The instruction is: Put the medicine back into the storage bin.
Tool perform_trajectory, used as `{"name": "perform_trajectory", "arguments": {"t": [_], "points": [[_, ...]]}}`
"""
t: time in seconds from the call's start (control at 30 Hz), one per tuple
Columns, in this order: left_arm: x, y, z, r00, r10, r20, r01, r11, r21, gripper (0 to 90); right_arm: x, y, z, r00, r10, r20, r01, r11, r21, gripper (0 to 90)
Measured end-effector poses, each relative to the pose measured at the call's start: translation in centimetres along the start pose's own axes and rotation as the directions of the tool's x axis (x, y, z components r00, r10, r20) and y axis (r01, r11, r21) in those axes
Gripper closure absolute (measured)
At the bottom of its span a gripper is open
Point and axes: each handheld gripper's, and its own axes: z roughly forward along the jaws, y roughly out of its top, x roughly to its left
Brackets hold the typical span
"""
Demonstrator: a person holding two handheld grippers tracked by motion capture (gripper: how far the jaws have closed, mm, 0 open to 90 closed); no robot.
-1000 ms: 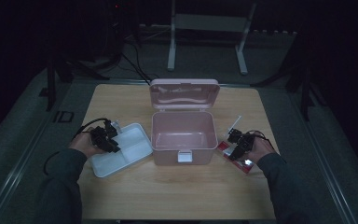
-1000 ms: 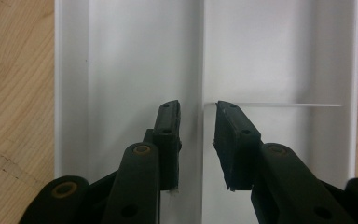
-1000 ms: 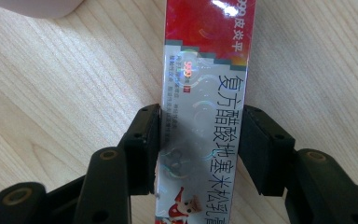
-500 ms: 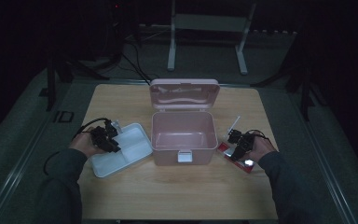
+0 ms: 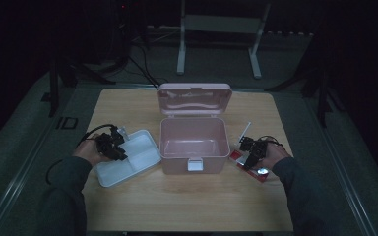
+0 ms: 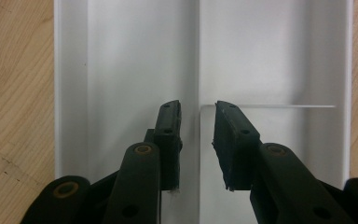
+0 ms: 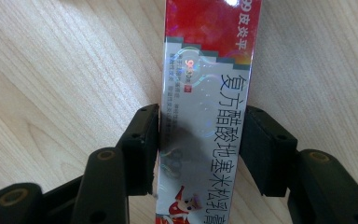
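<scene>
The right gripper (image 7: 198, 144) straddles the red-and-silver carton (image 7: 207, 102), which lies flat on the table (image 5: 187, 206) with its long axis running straight ahead between the fingers (image 7: 142, 140). The jaws have just been opening; the left pad sits against the carton's edge, the right stands just clear. Beyond, the left gripper (image 6: 198, 140), half open, straddles the white tray (image 6: 121, 56)'s divider beside the pink box (image 5: 193, 142).

Pale matt wood-grain counter (image 7: 65, 60), smooth white plastic tray (image 6: 135, 56), glossy foil-printed red carton (image 7: 205, 93), pink plastic box (image 5: 193, 142), matt black claw pads (image 6: 168, 135)
</scene>
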Motion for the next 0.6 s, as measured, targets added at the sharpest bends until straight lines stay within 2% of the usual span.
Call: {"name": "perform_trajectory", "arguments": {"t": [0.23, 0.6], "points": [[0.0, 0.1, 0.0, 1.0000, 0.000, 0.000, 0.000, 1.0000, -0.001, 71.4, -0.2, -0.2, 0.3, 0.9998, 0.009, -0.015, -0.009, 1.000, -0.002, 50.6], [-0.1, 0.1, 0.0, 1.0000, 0.005, -0.001, -0.005, 1.0000, 0.003, 72.0, -0.6, -1.0, -0.2, 0.9998, -0.018, 0.013, 0.018, 0.999, -0.030, 51.4]]}}
